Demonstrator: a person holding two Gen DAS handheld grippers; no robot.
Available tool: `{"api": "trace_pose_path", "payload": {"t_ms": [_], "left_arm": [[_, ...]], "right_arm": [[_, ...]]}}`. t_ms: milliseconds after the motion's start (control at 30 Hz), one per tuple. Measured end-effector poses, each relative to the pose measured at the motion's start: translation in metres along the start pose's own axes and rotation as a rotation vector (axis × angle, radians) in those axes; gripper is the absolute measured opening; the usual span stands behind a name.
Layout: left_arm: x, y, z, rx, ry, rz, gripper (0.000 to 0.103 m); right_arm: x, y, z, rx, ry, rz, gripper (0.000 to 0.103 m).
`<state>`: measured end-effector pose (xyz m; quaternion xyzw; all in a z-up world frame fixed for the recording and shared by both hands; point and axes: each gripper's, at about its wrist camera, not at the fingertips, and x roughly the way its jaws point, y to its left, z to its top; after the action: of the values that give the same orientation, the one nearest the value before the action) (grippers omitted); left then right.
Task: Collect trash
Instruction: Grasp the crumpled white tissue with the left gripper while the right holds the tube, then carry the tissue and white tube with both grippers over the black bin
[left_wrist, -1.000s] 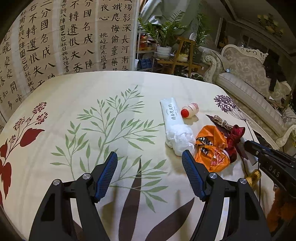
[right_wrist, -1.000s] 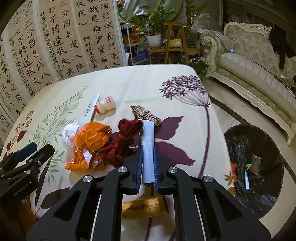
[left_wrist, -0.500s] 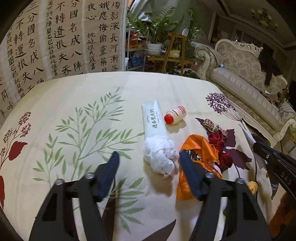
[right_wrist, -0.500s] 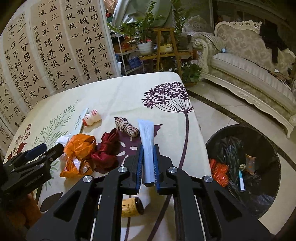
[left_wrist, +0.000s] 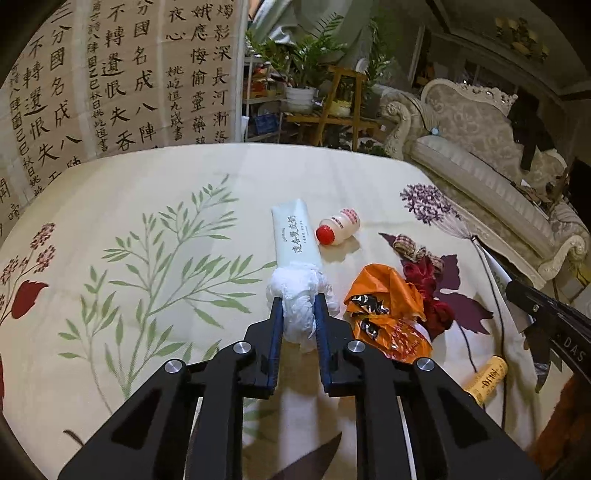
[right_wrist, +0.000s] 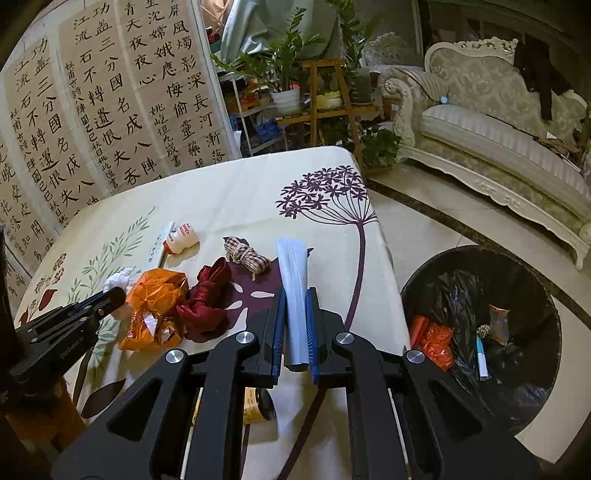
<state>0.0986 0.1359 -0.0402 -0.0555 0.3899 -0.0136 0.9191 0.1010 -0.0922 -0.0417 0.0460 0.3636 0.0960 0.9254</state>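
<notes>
Fingers (left_wrist: 279, 321) of left gripper (left_wrist: 298, 314) clamped on white wad (left_wrist: 301, 299), blue pads pressed into both sides, wad resting on tablecloth (left_wrist: 147, 192). Right gripper (right_wrist: 295, 306) pinched tight on pale blue tube (right_wrist: 293, 291), tube pointing forward between pads, lifted over table's near right part.

Just right of wad: orange wrapper (left_wrist: 384, 314), crumpled, touching red ribbon (left_wrist: 428, 291). Nearer, at table's right edge: brown bottle (left_wrist: 485, 376) on its side. Touching wad's far end: flat white packet (left_wrist: 295, 236) with dark lettering. Beside packet, to its right: small bottle (left_wrist: 338, 230) with red cap, lying down. Beyond ribbon: checked cord (left_wrist: 410, 251), bundled.

From right wrist view, same heap left of tube: wrapper (right_wrist: 155, 299), ribbon (right_wrist: 207, 299), cord (right_wrist: 245, 254), small bottle (right_wrist: 181, 238).

On floor to right of table: black bin (right_wrist: 480, 332), lined with dark bag, holding orange scraps and other litter. Farther back: calligraphy screen (right_wrist: 110, 110), potted plants (right_wrist: 288, 74), cream sofa (right_wrist: 498, 129).
</notes>
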Motion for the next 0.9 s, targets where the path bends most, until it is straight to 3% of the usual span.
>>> {"api": "trace_pose_path", "payload": {"t_ms": [167, 433, 900], "left_arm": [[-0.022, -0.009, -0.001, 0.0, -0.039, -0.016, 0.017], [-0.05, -0.057, -0.007, 0.063, -0.084, -0.108, 0.018], [-0.038, -0.174, -0.019, 0.211, -0.07, -0.249, 0.018]], "right_arm": [[-0.015, -0.008, -0.003, 0.011, -0.024, -0.012, 0.011], [-0.047, -0.041, -0.017, 0.059, -0.064, -0.081, 0.011], [-0.084, -0.125, -0.036, 0.159, -0.133, -0.266, 0.011]]}}
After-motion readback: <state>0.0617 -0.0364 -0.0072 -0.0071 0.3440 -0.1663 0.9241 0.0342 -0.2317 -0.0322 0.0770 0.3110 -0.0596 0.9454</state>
